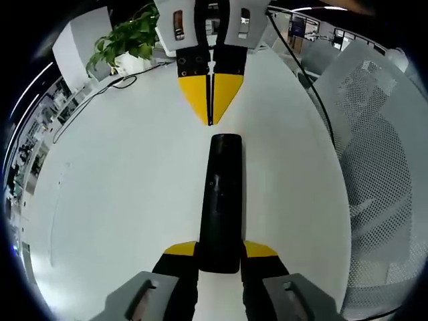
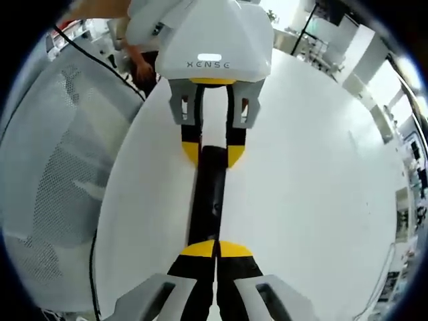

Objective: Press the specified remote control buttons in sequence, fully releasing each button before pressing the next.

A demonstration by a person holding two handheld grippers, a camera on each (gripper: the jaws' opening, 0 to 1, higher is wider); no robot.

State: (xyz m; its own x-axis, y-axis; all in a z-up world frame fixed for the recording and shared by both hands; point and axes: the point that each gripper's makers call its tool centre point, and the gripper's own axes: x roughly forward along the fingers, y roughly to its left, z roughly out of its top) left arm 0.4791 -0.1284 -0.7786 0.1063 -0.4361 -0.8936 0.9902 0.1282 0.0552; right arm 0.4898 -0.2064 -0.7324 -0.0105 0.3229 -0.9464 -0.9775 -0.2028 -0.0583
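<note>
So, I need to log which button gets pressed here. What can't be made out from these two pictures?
- Buttons on the remote control: too dark and small to tell apart, left gripper view.
- Its near end: hidden between the left claw.
- Whether the shut right claw touches the remote: its tips cover that spot, right gripper view.
- The mesh chair: cut off by the edge.

1. Looking like an open office: sitting on a broad white table [image 1: 114,187], with a mesh-backed office chair [image 1: 381,167] standing beside it.
2. Showing a potted plant [image 1: 127,37], cables trailing across the tabletop [image 1: 87,100], and glass partitions running behind.
</note>
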